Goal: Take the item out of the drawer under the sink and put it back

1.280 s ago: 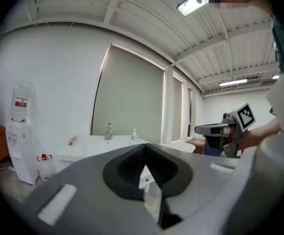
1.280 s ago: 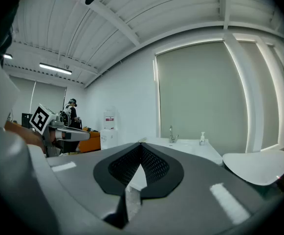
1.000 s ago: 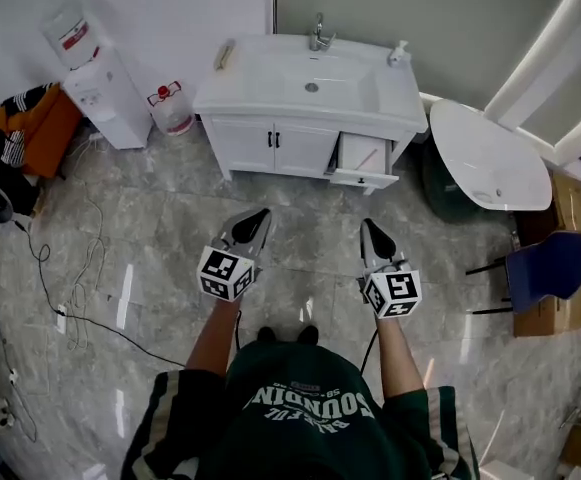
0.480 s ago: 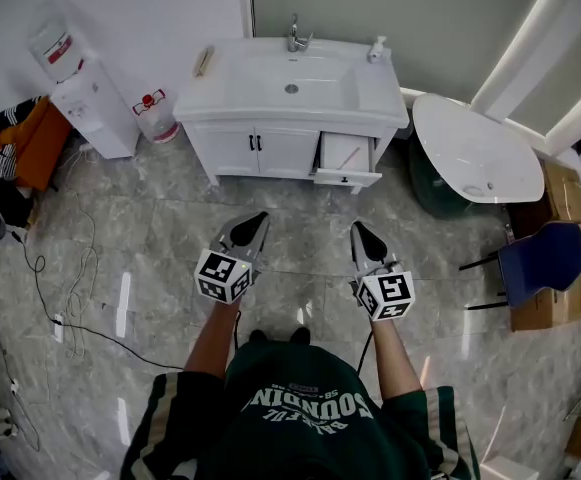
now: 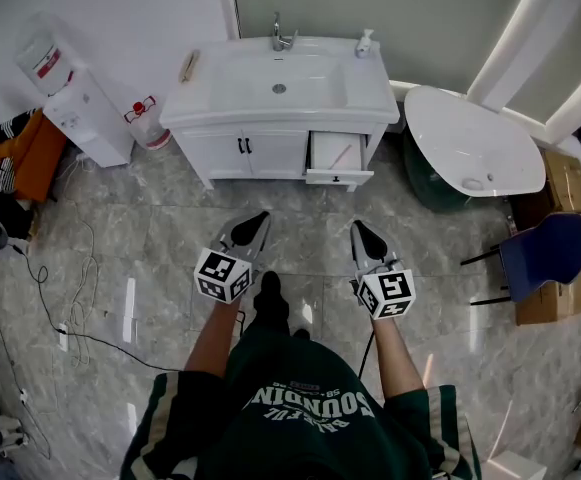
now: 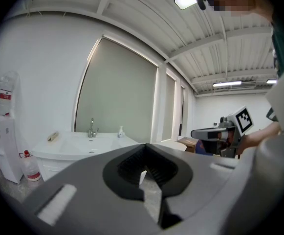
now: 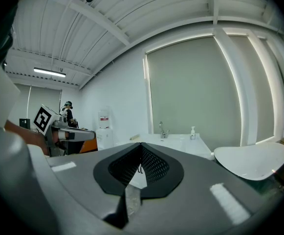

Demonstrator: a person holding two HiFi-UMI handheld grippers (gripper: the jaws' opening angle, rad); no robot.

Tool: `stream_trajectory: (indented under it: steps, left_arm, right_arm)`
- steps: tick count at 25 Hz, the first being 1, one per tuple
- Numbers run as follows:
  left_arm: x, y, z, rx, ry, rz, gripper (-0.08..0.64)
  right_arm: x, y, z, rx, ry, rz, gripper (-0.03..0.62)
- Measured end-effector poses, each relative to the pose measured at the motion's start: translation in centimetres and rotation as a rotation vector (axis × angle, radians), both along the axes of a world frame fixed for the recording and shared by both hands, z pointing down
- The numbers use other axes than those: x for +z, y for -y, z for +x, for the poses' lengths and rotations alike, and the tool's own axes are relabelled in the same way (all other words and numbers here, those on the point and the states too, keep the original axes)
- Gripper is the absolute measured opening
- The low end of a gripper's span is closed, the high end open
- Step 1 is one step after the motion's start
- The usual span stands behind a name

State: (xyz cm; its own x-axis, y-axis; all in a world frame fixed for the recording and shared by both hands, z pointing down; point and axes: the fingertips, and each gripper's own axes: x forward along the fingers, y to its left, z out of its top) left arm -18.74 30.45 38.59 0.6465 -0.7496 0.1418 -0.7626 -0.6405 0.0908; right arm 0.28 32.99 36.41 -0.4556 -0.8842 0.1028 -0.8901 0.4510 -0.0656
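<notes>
Dark green shirt point(image 5: 310, 438) with pale lettering point(image 5: 310, 402), striped sleeves point(image 5: 158, 430); grey left gripper point(image 5: 259, 215), right gripper point(image 5: 359, 227), black-and-white marker cubes point(image 5: 222, 274).

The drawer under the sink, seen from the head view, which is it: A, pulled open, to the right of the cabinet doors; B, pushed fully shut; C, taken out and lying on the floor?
A: the drawer juts forward with its inside showing, right of the two shut doors.

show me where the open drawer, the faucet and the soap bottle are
open drawer point(image 5: 336, 153), head view, on its pale inside
faucet point(image 5: 280, 36), head view, on its upright body
soap bottle point(image 5: 366, 45), head view, on its white body
</notes>
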Motion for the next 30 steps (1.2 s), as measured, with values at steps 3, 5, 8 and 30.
stream_trajectory:
  steps: [3, 5, 8, 30]
  left_arm:
    - [0.9, 1.8, 0.9, 0.019, -0.007, -0.006, 0.049]
    - [1.2, 3.8, 1.5, 0.031, -0.007, -0.004, 0.049]
    - [1.2, 7.9, 2.1, 0.055, -0.008, 0.003, 0.049]
    - [-0.1, 39.3, 3.4, 0.235, 0.040, 0.033, 0.049]
  right_arm:
    - [0.9, 1.7, 0.4, 0.007, -0.007, -0.006, 0.002]
    - [1.2, 3.6, 0.7, 0.015, -0.009, -0.008, 0.002]
    - [1.4, 7.0, 0.7, 0.027, -0.015, -0.009, 0.002]
    - [0.3, 36.7, -1.7, 0.131, -0.035, -0.041, 0.002]
